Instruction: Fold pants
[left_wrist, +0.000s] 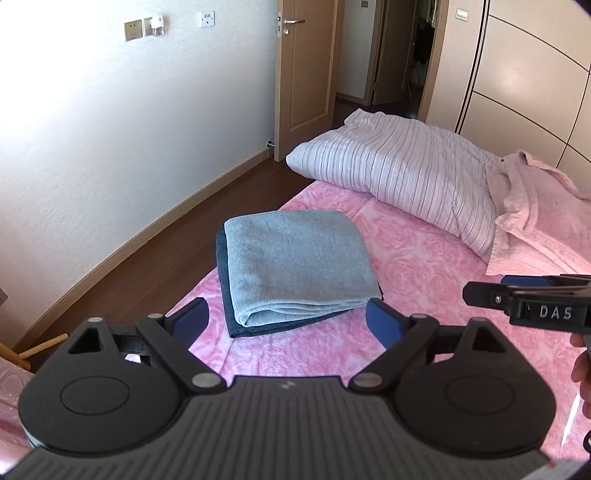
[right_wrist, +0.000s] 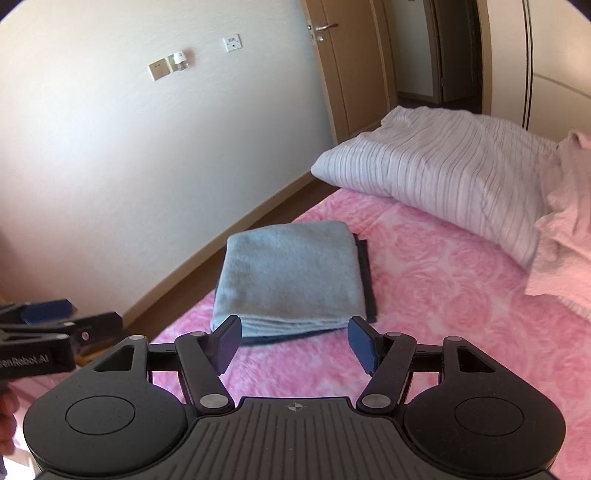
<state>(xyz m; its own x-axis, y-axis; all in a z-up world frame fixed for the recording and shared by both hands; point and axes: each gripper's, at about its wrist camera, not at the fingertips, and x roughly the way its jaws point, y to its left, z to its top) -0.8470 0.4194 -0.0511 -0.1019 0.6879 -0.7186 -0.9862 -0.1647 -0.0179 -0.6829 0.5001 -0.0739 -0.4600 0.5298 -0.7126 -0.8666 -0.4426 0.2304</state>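
Note:
The pants (left_wrist: 295, 262) lie folded into a thick grey-blue rectangle on the pink bedspread (left_wrist: 424, 280), on top of a darker folded piece (left_wrist: 227, 291) that shows at the left and front edges. My left gripper (left_wrist: 286, 319) hovers above and in front of the stack, open, with nothing between its blue pads. The right gripper (left_wrist: 480, 291) enters that view from the right. In the right wrist view the same folded pants (right_wrist: 291, 273) sit ahead of my right gripper (right_wrist: 293, 343), which is open and empty; the left gripper (right_wrist: 74, 325) shows at the far left.
A striped pillow (left_wrist: 399, 173) and a pink towel (left_wrist: 539, 206) lie at the back right of the bed. The bed's left edge drops to a dark wood floor (left_wrist: 147, 240) beside a white wall. A wooden door (left_wrist: 303, 70) stands open at the back.

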